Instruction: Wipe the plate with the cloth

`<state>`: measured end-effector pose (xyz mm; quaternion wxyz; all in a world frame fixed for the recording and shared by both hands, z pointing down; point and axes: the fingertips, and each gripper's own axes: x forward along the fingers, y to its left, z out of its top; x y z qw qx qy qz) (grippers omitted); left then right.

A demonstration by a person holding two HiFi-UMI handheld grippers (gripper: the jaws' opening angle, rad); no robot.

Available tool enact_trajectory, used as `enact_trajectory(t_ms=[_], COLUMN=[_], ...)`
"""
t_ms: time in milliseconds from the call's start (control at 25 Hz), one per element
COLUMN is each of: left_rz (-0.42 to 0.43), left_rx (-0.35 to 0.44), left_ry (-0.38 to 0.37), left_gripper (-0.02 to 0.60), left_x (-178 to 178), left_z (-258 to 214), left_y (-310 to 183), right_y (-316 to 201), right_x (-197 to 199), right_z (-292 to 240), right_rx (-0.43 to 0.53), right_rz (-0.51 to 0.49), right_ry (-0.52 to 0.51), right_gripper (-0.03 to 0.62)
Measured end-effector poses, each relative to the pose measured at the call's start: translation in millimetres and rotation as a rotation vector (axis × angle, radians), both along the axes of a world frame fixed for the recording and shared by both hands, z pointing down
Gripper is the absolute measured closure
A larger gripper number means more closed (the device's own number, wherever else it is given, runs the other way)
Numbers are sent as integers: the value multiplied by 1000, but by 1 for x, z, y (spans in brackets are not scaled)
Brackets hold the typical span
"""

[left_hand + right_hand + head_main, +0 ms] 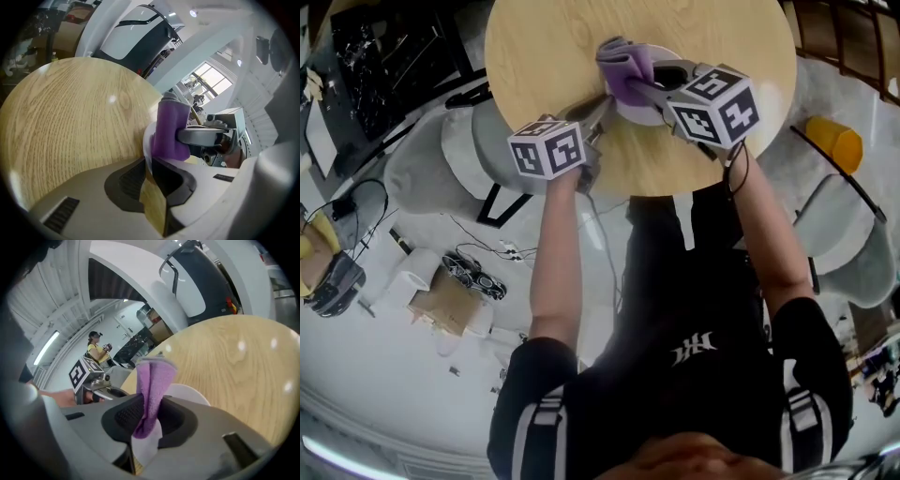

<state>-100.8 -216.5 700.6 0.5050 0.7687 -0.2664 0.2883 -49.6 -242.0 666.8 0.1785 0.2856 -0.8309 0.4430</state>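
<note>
The white plate [639, 116] sits on the round table [553, 47]. The left claw [149, 165] is almost closed and pinches the thin edge of the plate, which should keep it from sliding. The right claw [149, 401] is squeezed tight on the purple cloth [152, 380]. The cloth is right at the plate, but I cannot tell if it touches yet. I think the wiping is just about to start. Next, the right claw needs to press the cloth down on the plate and rub it around while the left claw holds on.
</note>
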Motion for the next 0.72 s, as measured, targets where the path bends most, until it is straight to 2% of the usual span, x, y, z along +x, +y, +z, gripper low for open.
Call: enact_trajectory(t_ms=[200, 360, 720], left_rz=[-8, -6, 22], left_rx=[-3, -2, 10], left_ry=[2, 2, -25], left_gripper=[538, 541, 541], left_x=[1, 2, 3], left_z=[0, -1, -1], left_y=[0, 0, 0], right_y=[-3, -2, -3], right_x=[4, 14, 67], right_z=[9, 11, 10], right_rx=[-12, -25, -33], right_rz=[-39, -34, 20], right_ry=[98, 115, 178], right_gripper=[508, 508, 508])
